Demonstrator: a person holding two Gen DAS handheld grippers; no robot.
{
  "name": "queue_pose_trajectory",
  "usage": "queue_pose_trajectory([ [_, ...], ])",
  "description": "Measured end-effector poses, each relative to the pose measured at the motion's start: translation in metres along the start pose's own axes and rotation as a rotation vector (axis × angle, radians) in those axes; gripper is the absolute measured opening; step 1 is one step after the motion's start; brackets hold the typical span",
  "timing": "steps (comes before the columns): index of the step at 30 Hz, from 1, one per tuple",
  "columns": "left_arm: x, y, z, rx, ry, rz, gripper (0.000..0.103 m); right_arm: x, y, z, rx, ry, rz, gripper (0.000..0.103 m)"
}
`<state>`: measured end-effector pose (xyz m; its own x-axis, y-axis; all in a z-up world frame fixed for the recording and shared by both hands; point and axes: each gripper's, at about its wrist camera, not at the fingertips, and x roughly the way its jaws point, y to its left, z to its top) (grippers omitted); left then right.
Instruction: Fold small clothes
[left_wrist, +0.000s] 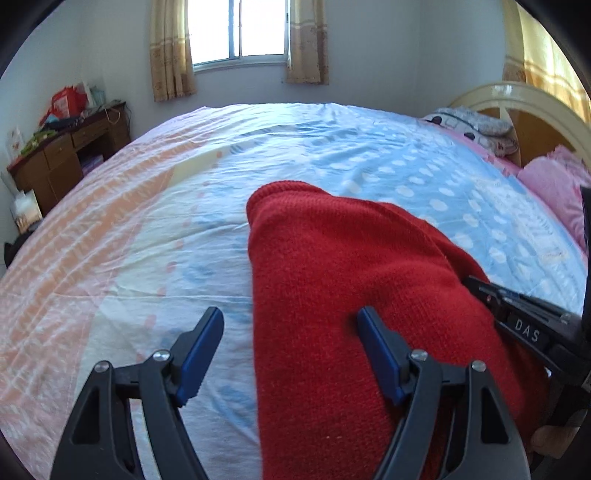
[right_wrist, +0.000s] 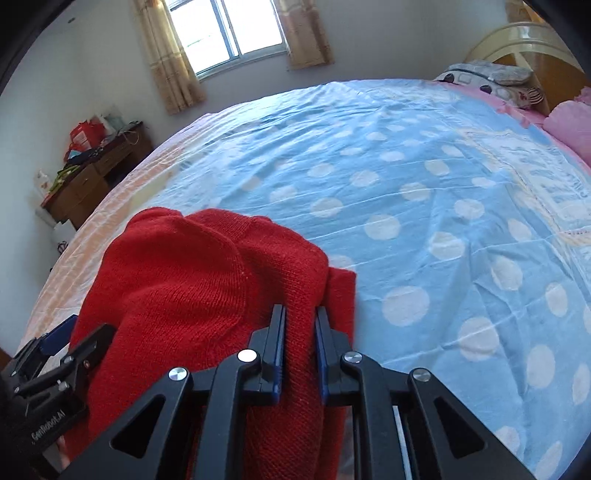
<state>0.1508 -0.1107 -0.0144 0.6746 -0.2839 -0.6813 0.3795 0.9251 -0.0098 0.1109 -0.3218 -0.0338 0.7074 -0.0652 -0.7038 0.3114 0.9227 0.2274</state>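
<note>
I've got the R gripper (right_wrist: 300, 325) clamped on a fold of the red knit (right_wrist: 192, 280), near-left on the bed (right_wrist: 424, 192). L gripper (left_wrist: 291, 332) spread wide, 1 finger over the knit's left edge, pinching nothing.

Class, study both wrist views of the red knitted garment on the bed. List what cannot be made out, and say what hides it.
- Red knitted garment: its near end runs off the bottom edge in both views, so its type and fold stage are unclear.
- Right gripper, shut on a ridge of knit: its fingertips are buried in the fabric.
- Cluttered brown wooden desk: items too small and blurred to name.
- Left gripper, open: whether its right pad touches the knit is unclear.
</note>
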Motion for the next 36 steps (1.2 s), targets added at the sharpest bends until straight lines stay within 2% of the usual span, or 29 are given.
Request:
queue_pose_trajectory([
  [3, 0.002, -0.003, 0.000, 0.017, 0.004, 0.014, 0.078, 0.006, 0.000, 0.005, -0.024, -0.001, -0.026, 0.014],
  [8, 0.007, 0.010, -0.004, -0.026, 0.018, -0.041, 0.080, 0.009, -0.001, 0.008, -0.033, -0.015, -0.028, 0.016],
  [10, 0.008, 0.012, -0.004, -0.039, 0.025, -0.054, 0.081, 0.008, -0.001, 0.007, -0.027, -0.021, -0.035, 0.023],
  [12, 0.007, 0.014, -0.006, -0.041, 0.025, -0.049, 0.083, 0.005, -0.005, 0.007, -0.005, -0.020, -0.025, 0.039],
  [14, 0.002, 0.015, -0.011, -0.032, 0.015, -0.036, 0.085, -0.004, -0.013, 0.003, 0.039, -0.026, -0.019, 0.050],
  [17, -0.006, 0.020, -0.017, -0.043, 0.003, -0.040, 0.085, -0.031, -0.032, -0.016, 0.159, -0.055, 0.031, 0.051],
  [20, -0.012, 0.030, -0.024, -0.109, 0.006, -0.079, 0.085, -0.055, -0.047, -0.042, 0.216, -0.098, 0.061, 0.051],
  [22, -0.015, 0.036, -0.031, -0.157, 0.014, -0.109, 0.085, -0.059, -0.055, -0.058, 0.245, -0.090, 0.069, 0.051],
  [25, -0.025, 0.041, -0.039, -0.196, 0.015, -0.120, 0.085, -0.062, -0.069, -0.066, 0.317, -0.103, 0.139, 0.051],
  [29, -0.037, 0.039, -0.045, -0.171, 0.002, -0.099, 0.085, -0.059, -0.063, -0.066, 0.300, -0.107, 0.123, 0.051],
  [32, -0.044, 0.037, -0.044, -0.145, 0.005, -0.083, 0.085, -0.060, -0.067, -0.068, 0.312, -0.111, 0.142, 0.051],
  [34, -0.048, 0.038, -0.043, -0.135, 0.013, -0.091, 0.085, -0.060, -0.070, -0.069, 0.325, -0.114, 0.158, 0.051],
  [36, -0.053, 0.041, -0.045, -0.138, 0.014, -0.136, 0.085, -0.061, -0.072, -0.070, 0.328, -0.117, 0.163, 0.051],
])
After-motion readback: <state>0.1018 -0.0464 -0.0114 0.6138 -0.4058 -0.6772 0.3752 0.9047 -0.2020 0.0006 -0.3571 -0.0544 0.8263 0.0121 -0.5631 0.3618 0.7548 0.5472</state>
